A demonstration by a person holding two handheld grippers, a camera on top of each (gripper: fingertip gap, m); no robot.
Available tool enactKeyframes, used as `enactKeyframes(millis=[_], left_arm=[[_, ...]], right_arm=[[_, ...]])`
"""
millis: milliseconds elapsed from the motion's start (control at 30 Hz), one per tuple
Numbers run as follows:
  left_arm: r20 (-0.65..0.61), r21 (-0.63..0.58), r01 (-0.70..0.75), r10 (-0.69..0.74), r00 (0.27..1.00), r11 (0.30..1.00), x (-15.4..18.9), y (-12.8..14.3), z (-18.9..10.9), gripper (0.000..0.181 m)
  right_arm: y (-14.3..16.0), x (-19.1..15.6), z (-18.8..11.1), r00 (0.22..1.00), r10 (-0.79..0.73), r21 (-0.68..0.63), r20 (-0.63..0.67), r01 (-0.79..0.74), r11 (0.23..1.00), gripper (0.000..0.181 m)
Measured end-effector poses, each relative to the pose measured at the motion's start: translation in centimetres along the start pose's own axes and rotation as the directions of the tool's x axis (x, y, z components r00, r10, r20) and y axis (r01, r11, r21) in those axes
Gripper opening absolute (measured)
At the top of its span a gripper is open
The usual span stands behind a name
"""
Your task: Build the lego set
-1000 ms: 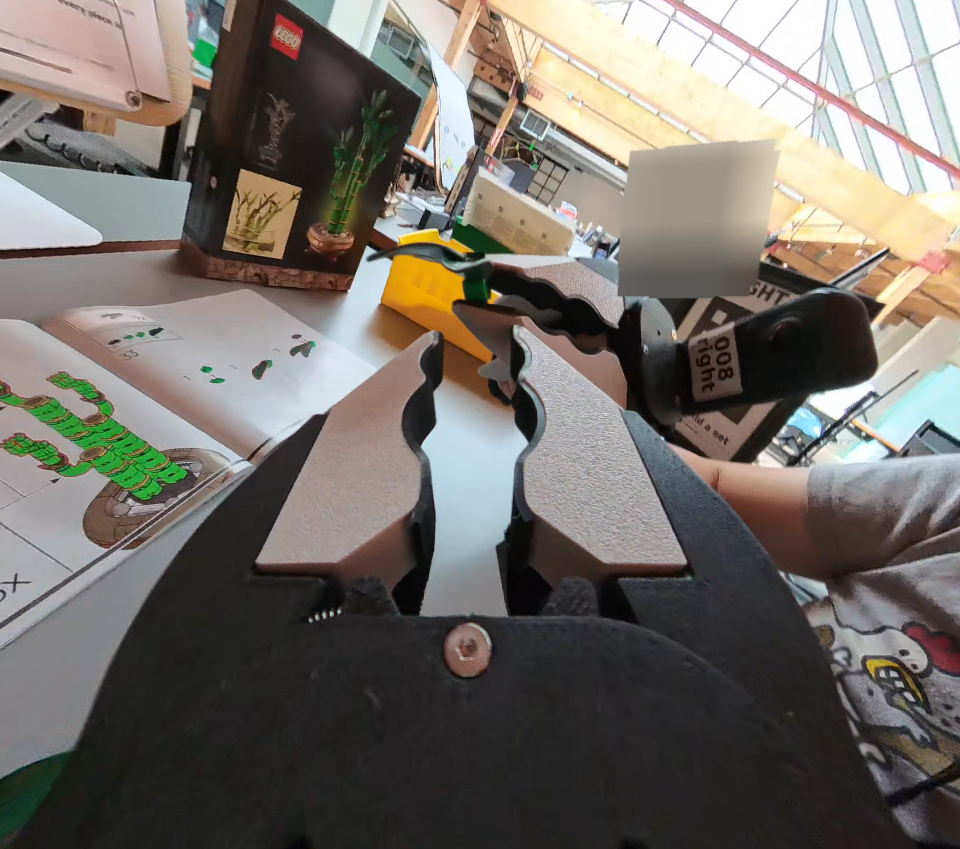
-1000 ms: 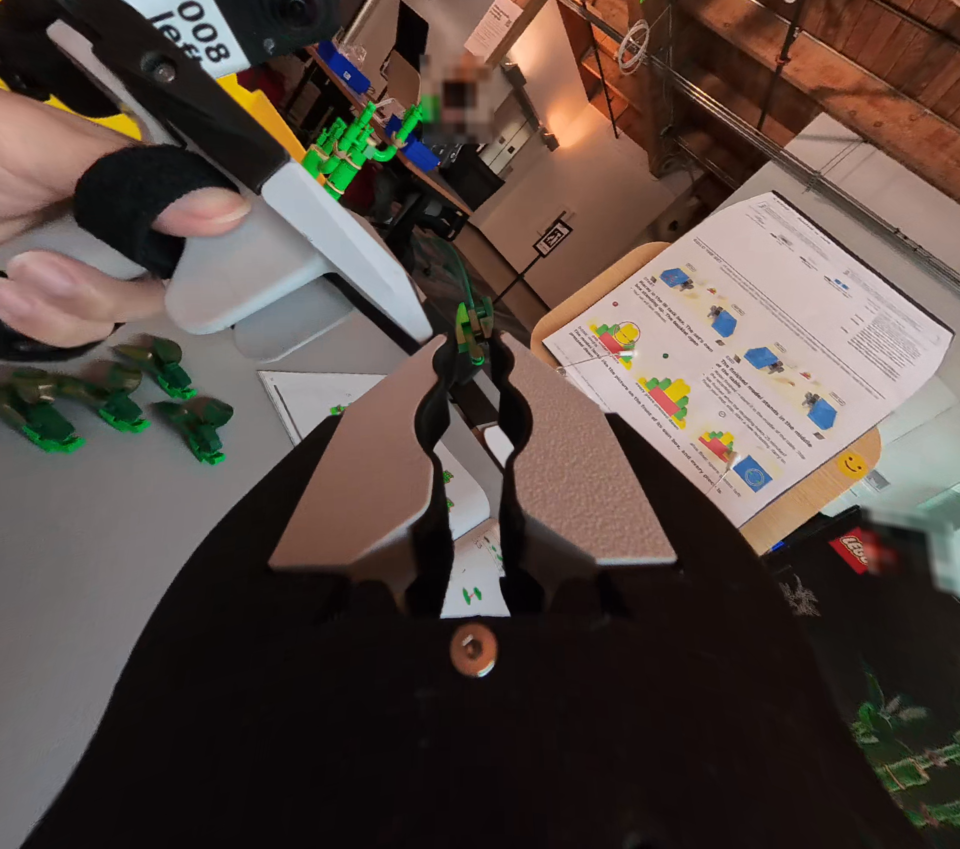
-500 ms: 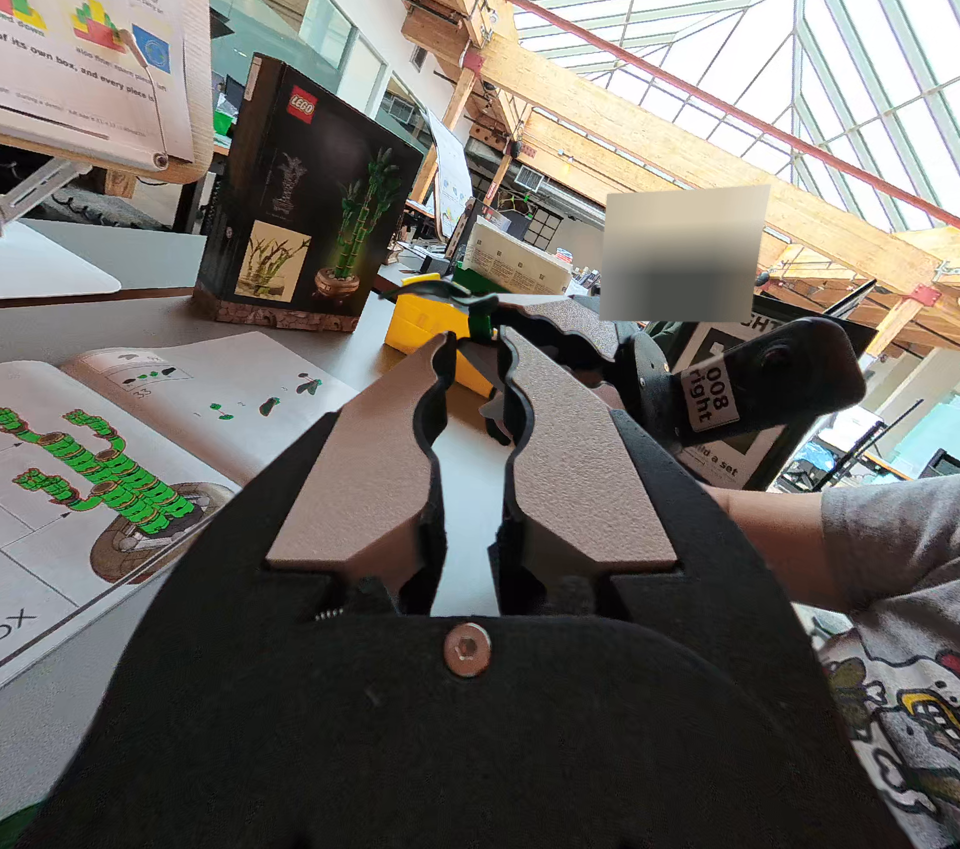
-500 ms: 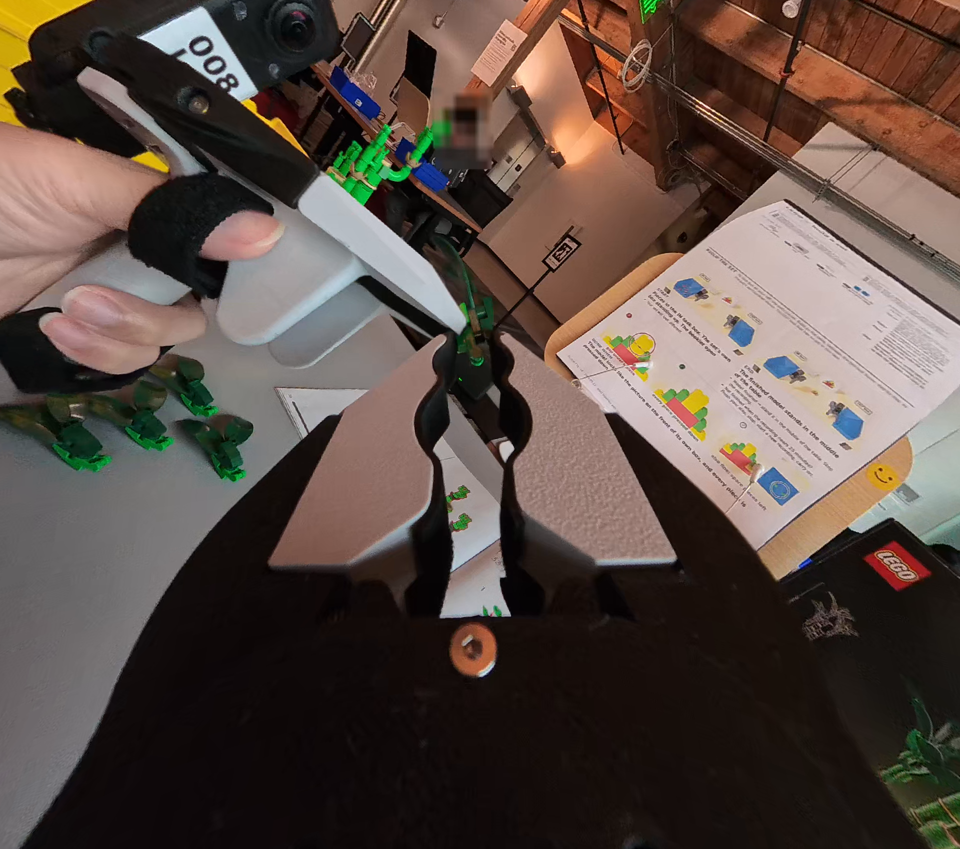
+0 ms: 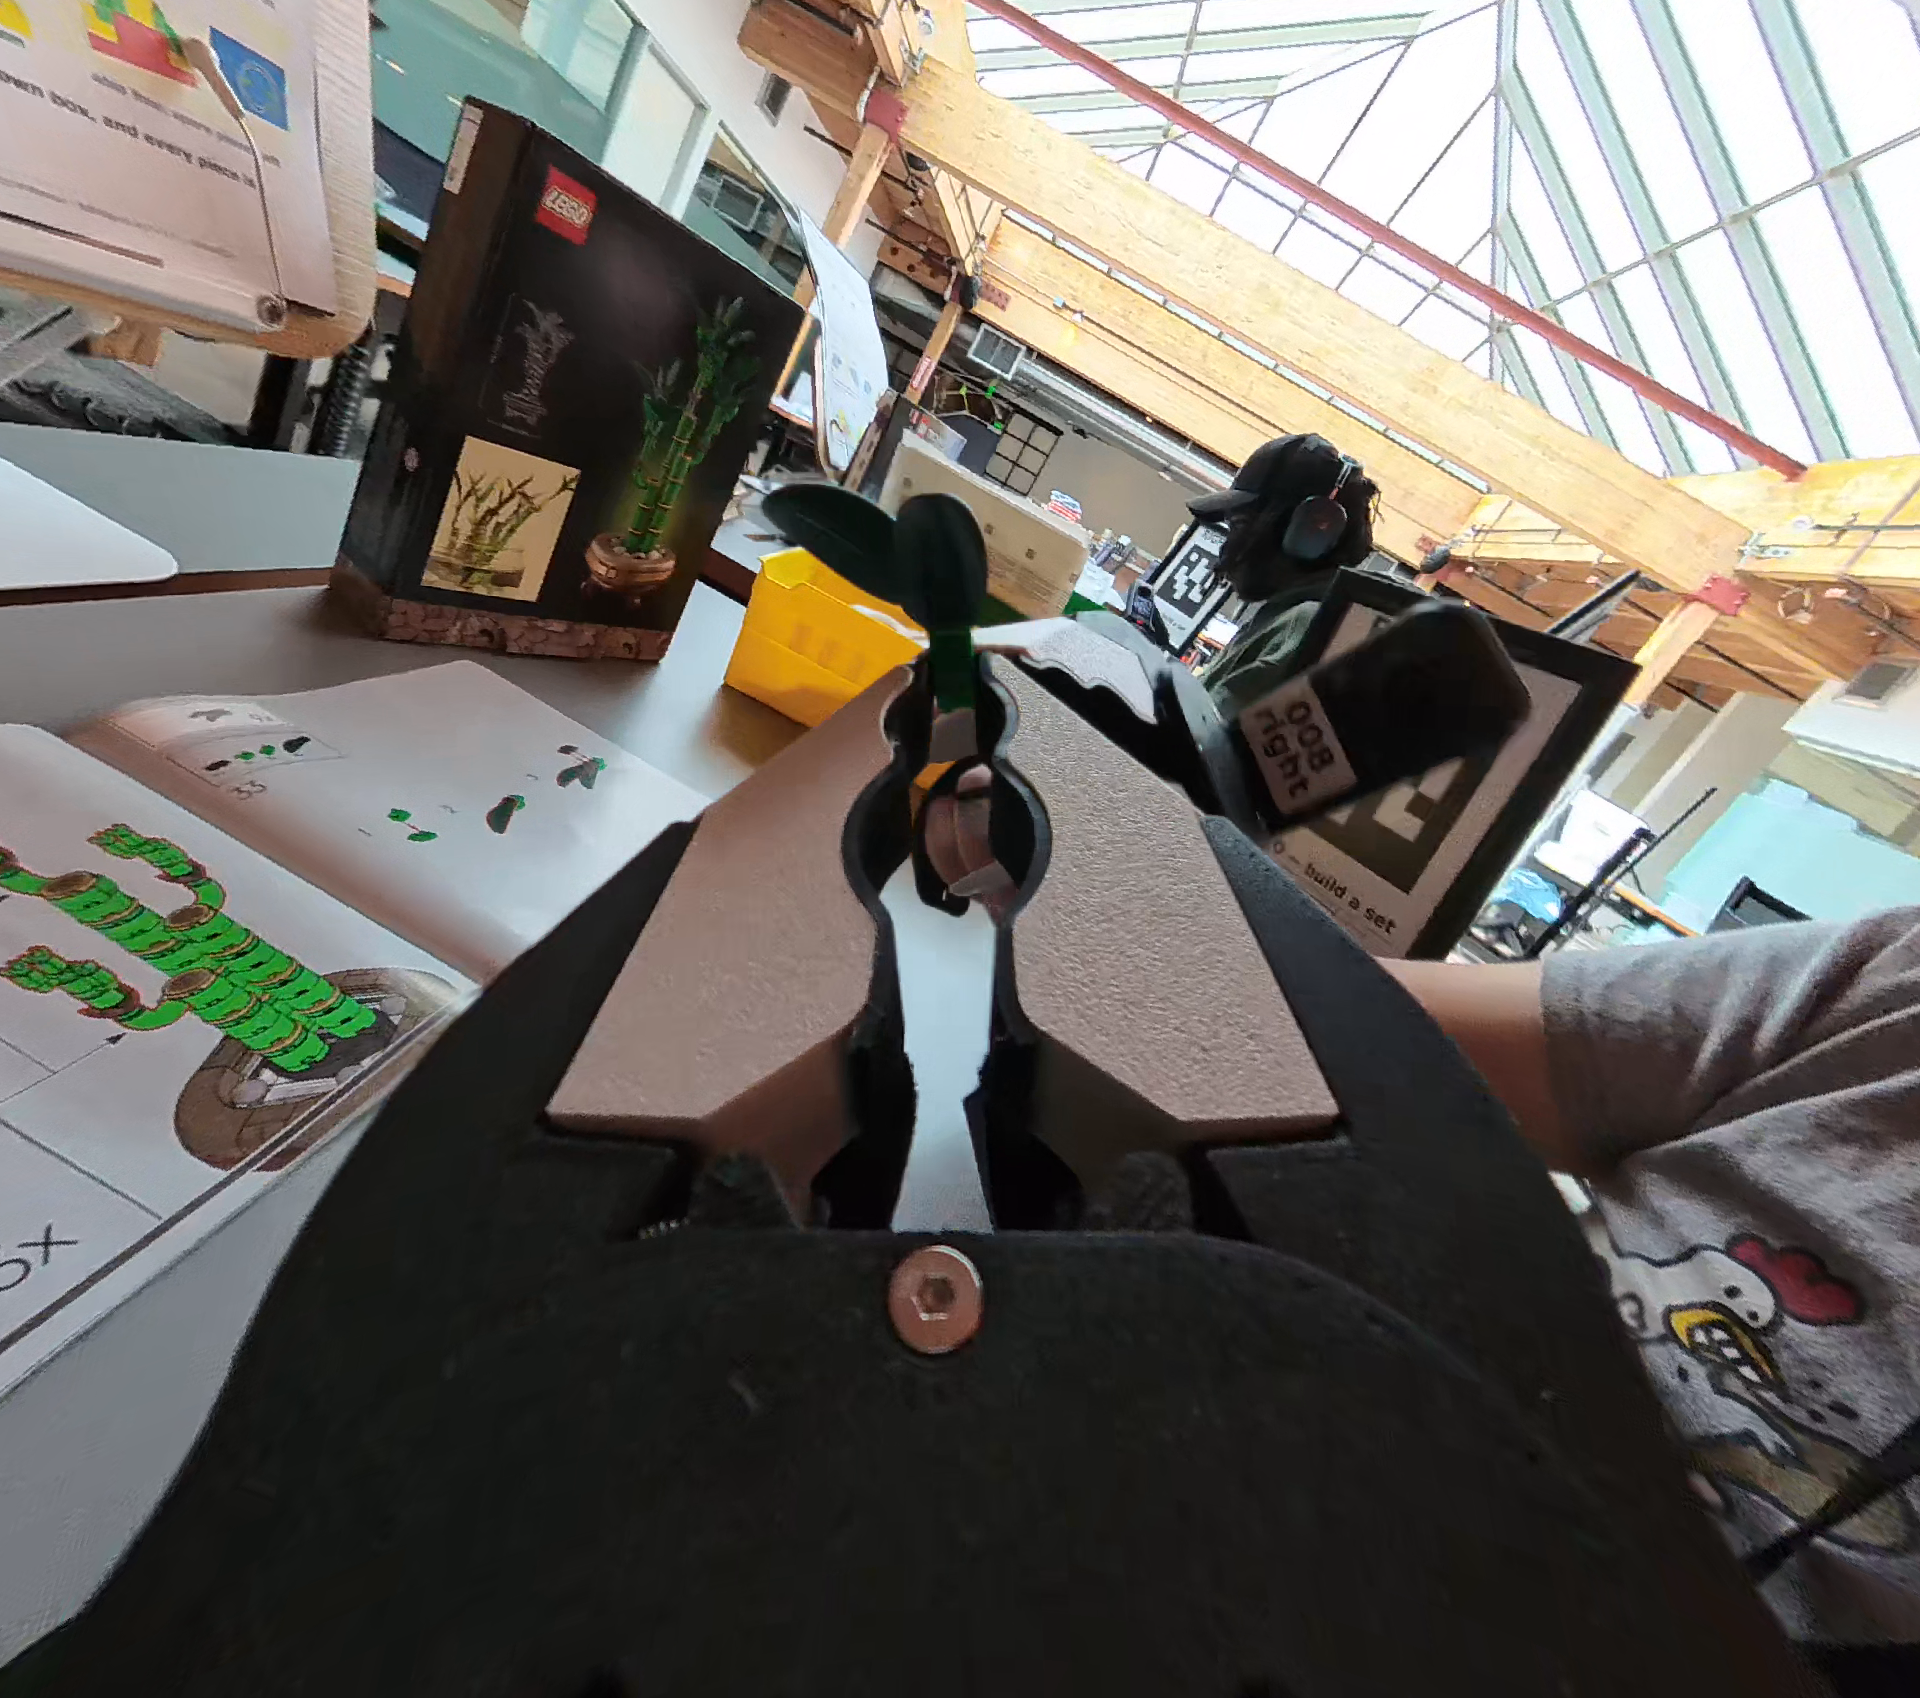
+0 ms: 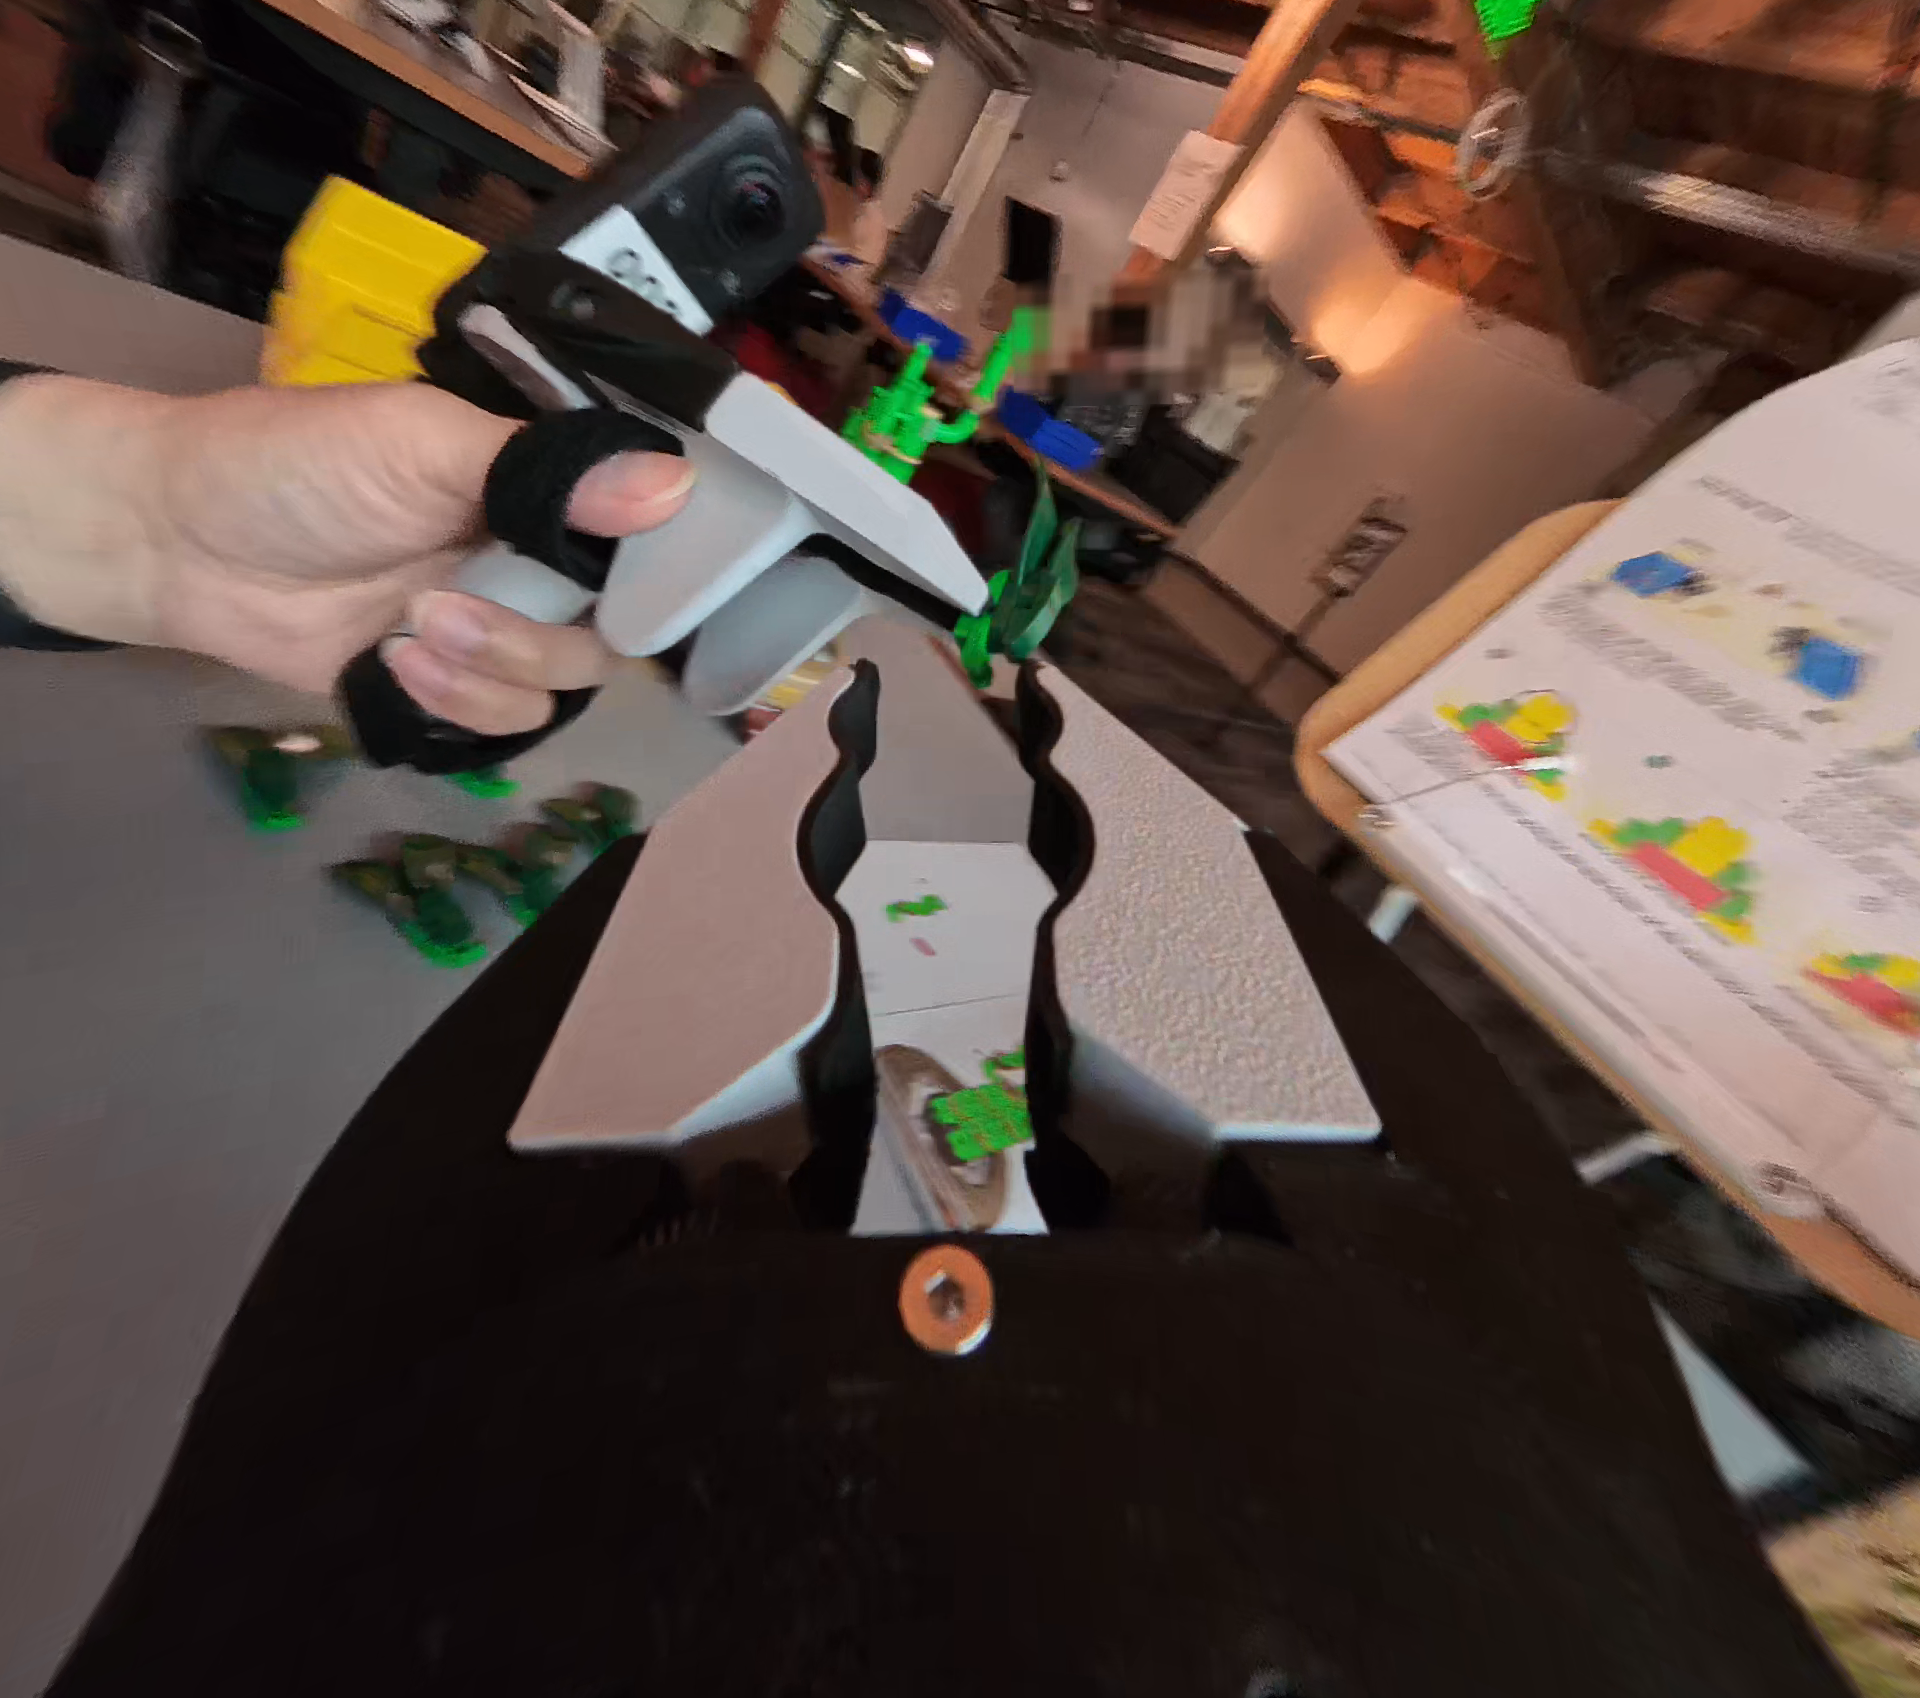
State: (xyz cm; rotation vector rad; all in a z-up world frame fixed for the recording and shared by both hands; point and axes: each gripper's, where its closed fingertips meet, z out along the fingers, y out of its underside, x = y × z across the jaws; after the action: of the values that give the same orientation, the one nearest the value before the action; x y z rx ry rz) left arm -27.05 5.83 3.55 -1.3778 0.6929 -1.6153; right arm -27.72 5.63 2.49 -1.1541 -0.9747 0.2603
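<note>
My left gripper (image 5: 951, 692) is shut on the stem of a dark green leaf piece (image 5: 925, 547), which stands up above the fingertips. In the right wrist view the left gripper (image 6: 966, 609) shows held by a hand, with the leaf piece (image 6: 1023, 578) at its tip. My right gripper (image 6: 945, 692) is open and empty, just below and in front of that piece. It also shows in the left wrist view (image 5: 1049, 651), right behind the leaf piece. Several more green leaf pieces (image 6: 436, 879) lie on the grey table (image 6: 156, 1025).
The open instruction booklet (image 5: 312, 838) lies at the left, the dark set box (image 5: 561, 443) behind it, and a yellow bin (image 5: 810, 640) beside that. A green bamboo model (image 6: 914, 412) stands farther off. A clipboard with a sheet (image 6: 1662, 765) stands at the right. A person (image 5: 1288, 547) sits in the background. Left and right tips are no more than a few centimetres apart.
My right gripper has let go of the leaf piece, opened and drawn back. My left gripper has shut on the piece and now holds it alone.
</note>
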Motion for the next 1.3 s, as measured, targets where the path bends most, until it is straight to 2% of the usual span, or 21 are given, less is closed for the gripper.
enactKeyframes(millis=[67, 100, 167, 200, 267, 333, 400, 700, 933, 1167, 1300], left_arm=[[-0.004, -0.061, -0.007, 0.007, 1.0, 0.998, -0.2, 0.5, -0.2, 0.005], [-0.002, -0.091, -0.013, 0.013, 1.0, 0.996, -0.4, 0.8, -0.3, 0.005], [-0.003, -0.12, -0.024, 0.024, 1.0, 0.992, -0.7, 1.1, -0.3, 0.005], [0.003, -0.129, -0.028, 0.028, 1.0, 0.991, -0.9, 1.3, -0.3, 0.005], [0.01, -0.155, -0.037, 0.039, 0.999, 0.987, -1.3, 1.9, -0.1, 0.005], [0.012, -0.178, -0.05, 0.053, 0.999, 0.983, -1.5, 2.5, 0.1, 0.005], [0.007, -0.188, -0.059, 0.062, 0.998, 0.98, -1.4, 2.8, 0.3, 0.005], [-0.015, -0.184, -0.105, 0.104, 0.994, 0.977, -0.8, 3.0, 0.7, 0.005], [-0.007, -0.183, -0.087, 0.087, 0.996, 0.979, -0.9, 3.0, 0.6, 0.005], [0.022, -0.193, -0.062, 0.067, 0.997, 0.979, -1.3, 3.2, 0.7, 0.005], [0.031, -0.193, -0.041, 0.048, 0.998, 0.98, -1.6, 3.3, 0.7, 0.005]], right_arm=[[0.2, -0.3, -0.6, 0.975, 0.165, -0.004, 0.151, -0.167, 0.986, 0.022], [0.4, 0.3, -0.8, 0.948, 0.259, -0.007, 0.183, -0.263, 0.965, 0.022], [0.8, 1.3, -1.3, 0.859, 0.446, -0.008, 0.252, -0.459, 0.888, 0.022], [1.1, 1.9, -1.3, 0.79, 0.545, -0.02, 0.28, -0.563, 0.826, 0.022], [1.5, 2.6, -1.4, 0.592, 0.723, -0.058, 0.356, -0.758, 0.649, 0.022], [1.6, 3.1, -1.6, 0.405, 0.812, -0.093, 0.421, -0.871, 0.483, 0.016], [2.5, 3.5, -1.5, 0.334, 0.849, -0.113, 0.409, -0.905, 0.411, 0.009], [1.5, 0.9, -1.5, 0.196, 0.837, -0.236, 0.511, -0.904, 0.356, 0.002], [1.6, 0.7, -1.3, 0.223, 0.837, -0.23, 0.5, -0.897, 0.377, 0.01], [2.2, 0.7, -1.2, 0.232, 0.853, -0.244, 0.468, -0.894, 0.377, 0.004], [2.6, 0.7, -1.1, 0.287, 0.85, -0.24, 0.442, -0.875, 0.421, 0.004]])
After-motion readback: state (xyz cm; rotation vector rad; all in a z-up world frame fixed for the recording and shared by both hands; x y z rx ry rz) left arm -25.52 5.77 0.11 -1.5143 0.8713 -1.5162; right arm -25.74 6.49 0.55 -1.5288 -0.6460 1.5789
